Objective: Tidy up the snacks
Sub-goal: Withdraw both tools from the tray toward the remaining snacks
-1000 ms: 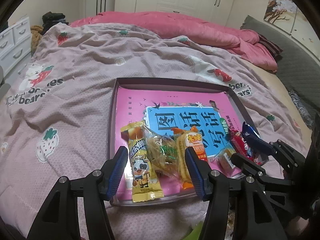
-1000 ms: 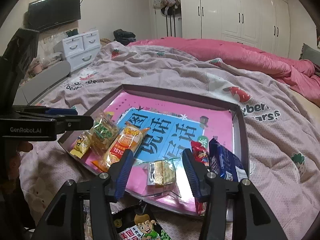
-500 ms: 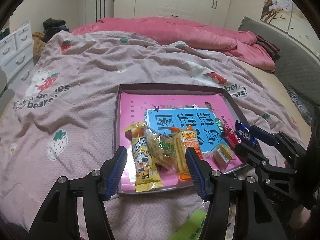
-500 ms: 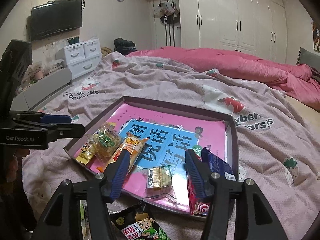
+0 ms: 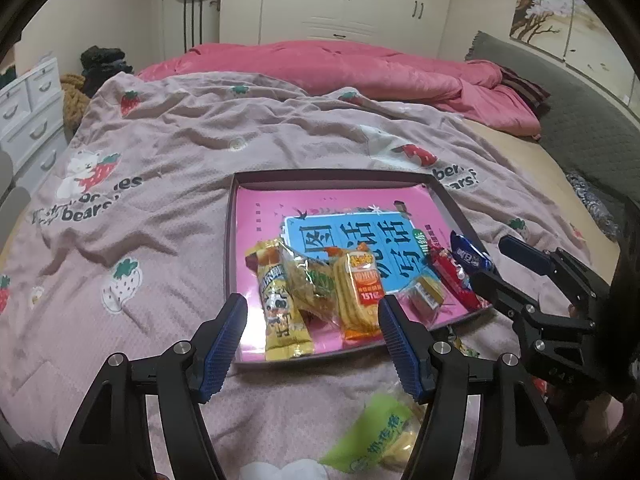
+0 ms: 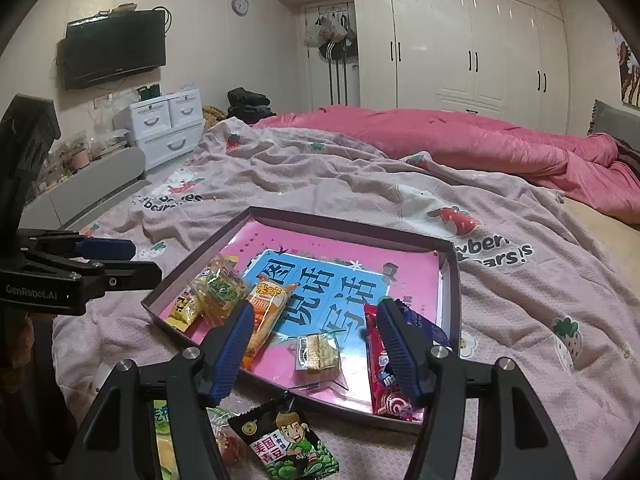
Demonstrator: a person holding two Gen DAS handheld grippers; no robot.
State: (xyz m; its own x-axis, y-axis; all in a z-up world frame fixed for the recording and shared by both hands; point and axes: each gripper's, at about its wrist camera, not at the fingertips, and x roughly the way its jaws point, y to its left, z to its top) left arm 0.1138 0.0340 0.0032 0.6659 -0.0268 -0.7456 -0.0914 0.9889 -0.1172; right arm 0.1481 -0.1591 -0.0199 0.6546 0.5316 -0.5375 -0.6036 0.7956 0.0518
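- Shallow tray (image 5: pixel 230 240) with a dark rim and a pink and blue printed floor, lying on a mauve strawberry-print blanket (image 5: pixel 160 152) spread over the bed.
- Left gripper (image 5: pixel 312 320) hanging above the tray's near edge, jaws apart and just opened wider, nothing between the pads.
- Right gripper (image 6: pixel 316 334) poised over the tray's near right part, jaws likewise parted and just opened wider, gripping nothing.
- Inside the tray, near-left corner: 3 packets side by side, a yellow packet with a cow (image 5: pixel 282 304), a clear packet of biscuits (image 5: pixel 310 284), an orange packet (image 5: pixel 360 292).
- Toward the tray's near middle: a small clear-wrapped cracker block (image 6: pixel 318 354).
- Along the tray's right wall: a red wrapper (image 6: pixel 384 376) and a dark blue wrapper (image 6: pixel 430 328), lying next to each other.
- Outside the tray, just before its near rim on the blanket: a black packet with a cartoon boy and green peas (image 6: pixel 286 444), plus a green packet (image 5: pixel 372 436).
- Beyond the tray, at the far end of the bed: a bunched pink quilt (image 5: pixel 340 64).
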